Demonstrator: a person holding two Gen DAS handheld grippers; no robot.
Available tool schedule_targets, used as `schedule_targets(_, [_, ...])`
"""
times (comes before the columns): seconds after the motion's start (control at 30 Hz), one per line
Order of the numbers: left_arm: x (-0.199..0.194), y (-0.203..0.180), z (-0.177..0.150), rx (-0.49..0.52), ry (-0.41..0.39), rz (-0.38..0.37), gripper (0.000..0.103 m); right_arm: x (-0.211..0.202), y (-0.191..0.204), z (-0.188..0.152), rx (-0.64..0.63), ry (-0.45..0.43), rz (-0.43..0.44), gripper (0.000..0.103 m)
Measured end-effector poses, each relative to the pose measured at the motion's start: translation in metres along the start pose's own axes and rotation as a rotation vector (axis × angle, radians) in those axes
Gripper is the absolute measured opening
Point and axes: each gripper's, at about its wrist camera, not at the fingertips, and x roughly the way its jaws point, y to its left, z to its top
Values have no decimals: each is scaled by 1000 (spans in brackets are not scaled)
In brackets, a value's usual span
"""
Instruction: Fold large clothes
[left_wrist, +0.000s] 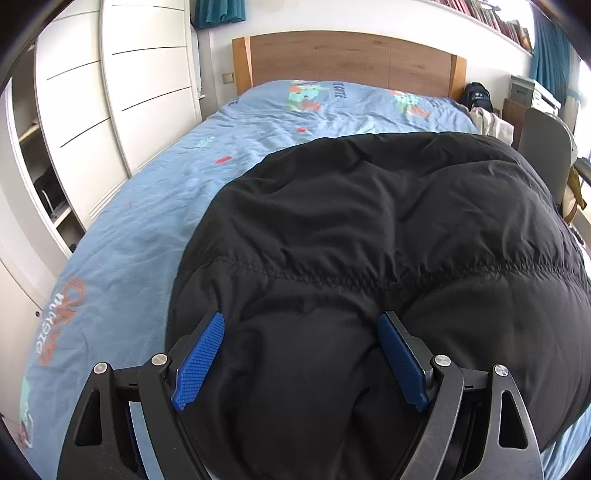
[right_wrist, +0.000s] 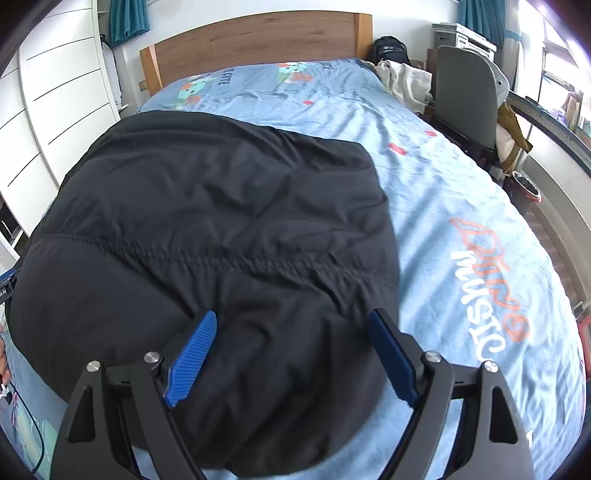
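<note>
A black quilted puffer jacket (left_wrist: 369, 229) lies folded in a thick bundle on the bed, with a stitched seam running across it. In the left wrist view, my left gripper (left_wrist: 301, 323) hovers at the jacket's near edge with its blue pads (left_wrist: 201, 362) spread wide; puffy fabric bulges between them but neither pad presses on it. The right wrist view shows the same jacket (right_wrist: 207, 206) from its right side. My right gripper (right_wrist: 293, 319) stands open over the jacket's near right part, with nothing gripped.
The bed's blue printed sheet (right_wrist: 461, 206) lies bare to the right of the jacket and towards the wooden headboard (left_wrist: 351, 59). White wardrobe doors (left_wrist: 118, 103) run along the left. A grey chair (right_wrist: 469, 99) and a pile of pale cloth (right_wrist: 406, 83) stand at the right.
</note>
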Motion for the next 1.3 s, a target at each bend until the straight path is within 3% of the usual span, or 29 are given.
schedule_targets(0.53, [-57, 42, -23, -11, 16, 34, 84, -81, -33, -31, 46, -28, -14, 84])
schedule_targets(0.63, [-65, 62, -33, -70, 20, -14, 84, -97, -37, -35, 61, -44, 1, 87])
schedule_targets(0.83, [-64, 122, -52, -268, 101, -200, 84, -108, -51, -35, 143, -64, 67, 95])
schedule_targets(1.03, [-53, 166, -66, -407, 163, -285, 87, -90, -71, -41, 263, -38, 150, 97])
schedule_targets(1.2, [-35, 198, -73, -551, 196, -343, 88, -63, -82, -48, 372, 17, 270, 99])
schedule_targets(1.3, [-24, 206, -73, -566, 199, -353, 88, -42, -87, -50, 437, 50, 340, 99])
